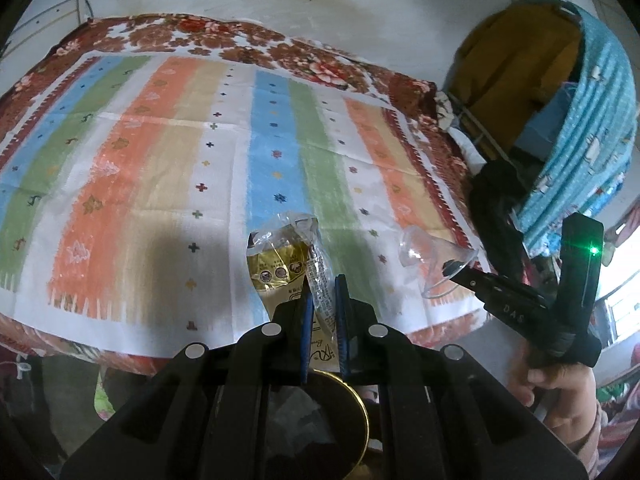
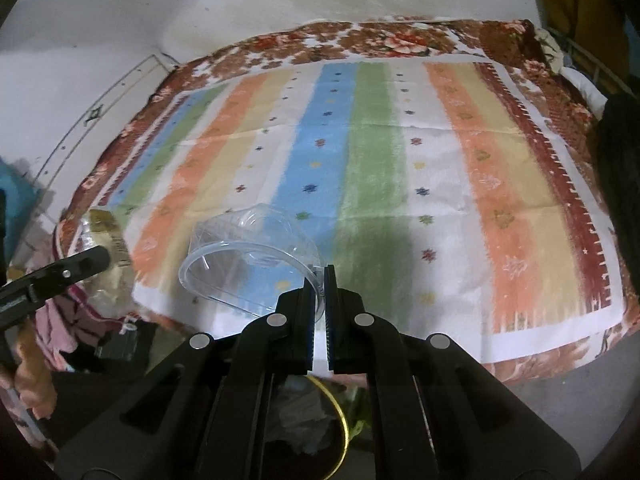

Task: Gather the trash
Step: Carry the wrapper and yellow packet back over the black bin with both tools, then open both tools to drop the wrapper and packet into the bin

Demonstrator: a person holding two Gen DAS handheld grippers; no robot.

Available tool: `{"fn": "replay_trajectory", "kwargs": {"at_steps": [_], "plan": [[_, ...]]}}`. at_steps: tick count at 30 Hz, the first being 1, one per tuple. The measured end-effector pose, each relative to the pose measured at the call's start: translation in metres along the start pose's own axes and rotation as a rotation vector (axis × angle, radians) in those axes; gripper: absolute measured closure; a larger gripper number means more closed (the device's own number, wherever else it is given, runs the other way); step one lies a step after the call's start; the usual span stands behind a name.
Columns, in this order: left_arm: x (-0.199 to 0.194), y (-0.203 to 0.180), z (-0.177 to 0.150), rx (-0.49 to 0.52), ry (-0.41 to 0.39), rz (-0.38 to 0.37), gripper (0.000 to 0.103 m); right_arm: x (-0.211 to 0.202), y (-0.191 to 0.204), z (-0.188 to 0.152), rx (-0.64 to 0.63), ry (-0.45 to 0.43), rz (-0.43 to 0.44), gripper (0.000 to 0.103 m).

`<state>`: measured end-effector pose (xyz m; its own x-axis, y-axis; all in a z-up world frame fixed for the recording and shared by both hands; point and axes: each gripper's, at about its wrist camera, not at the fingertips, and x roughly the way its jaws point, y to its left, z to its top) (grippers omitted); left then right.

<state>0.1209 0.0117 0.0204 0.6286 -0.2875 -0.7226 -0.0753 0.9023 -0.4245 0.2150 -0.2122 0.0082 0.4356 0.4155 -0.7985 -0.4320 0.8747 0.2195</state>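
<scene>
Above the striped cloth, both tilt downward: left gripper pinches a gold wrapper, right gripper clamps a clear plastic cup.

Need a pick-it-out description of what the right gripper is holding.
Start at the striped cloth covering the table, then go to its near edge, where the right gripper is shut on a clear plastic container, pinching its rim. It is see-through and rigid, unlike the crinkly gold wrapper in the left gripper.
</scene>
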Motion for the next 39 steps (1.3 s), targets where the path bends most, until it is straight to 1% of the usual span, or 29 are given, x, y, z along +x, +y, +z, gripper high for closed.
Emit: {"fn": "replay_trajectory", "kwargs": {"at_steps": [4,8,11,16,19,21,23,27,32,39], "plan": [[-0.011,-0.006,-0.018,0.028,-0.009,-0.032,0.094,-0.013,0.005,-0.018,-0.003,-0.012,0.032,0.1],[-0.02,-0.009,-0.038,0.051,-0.028,-0.025,0.094,-0.024,0.006,-0.04,0.015,-0.021,0.056,0.1],[-0.024,-0.007,-0.049,0.049,-0.023,-0.048,0.094,-0.028,0.009,-0.058,0.003,-0.023,0.066,0.1],[-0.033,-0.003,-0.065,0.058,-0.022,-0.086,0.094,-0.036,0.018,-0.078,-0.034,-0.025,0.061,0.1],[-0.038,-0.002,-0.074,0.076,-0.027,-0.092,0.094,-0.039,0.026,-0.094,-0.065,-0.014,0.052,0.1],[-0.042,-0.003,-0.081,0.088,-0.032,-0.095,0.094,-0.041,0.029,-0.106,-0.072,-0.005,0.064,0.099],[-0.043,-0.001,-0.088,0.094,-0.022,-0.109,0.094,-0.042,0.033,-0.116,-0.074,0.003,0.068,0.1],[-0.044,0.003,-0.105,0.102,-0.003,-0.098,0.094,-0.043,0.04,-0.132,-0.081,0.026,0.083,0.1],[-0.049,0.001,-0.122,0.117,-0.001,-0.114,0.094,-0.043,0.045,-0.149,-0.078,0.048,0.085,0.1],[-0.047,-0.005,-0.146,0.154,0.044,-0.125,0.094,-0.048,0.05,-0.172,-0.078,0.074,0.099,0.1]]}}
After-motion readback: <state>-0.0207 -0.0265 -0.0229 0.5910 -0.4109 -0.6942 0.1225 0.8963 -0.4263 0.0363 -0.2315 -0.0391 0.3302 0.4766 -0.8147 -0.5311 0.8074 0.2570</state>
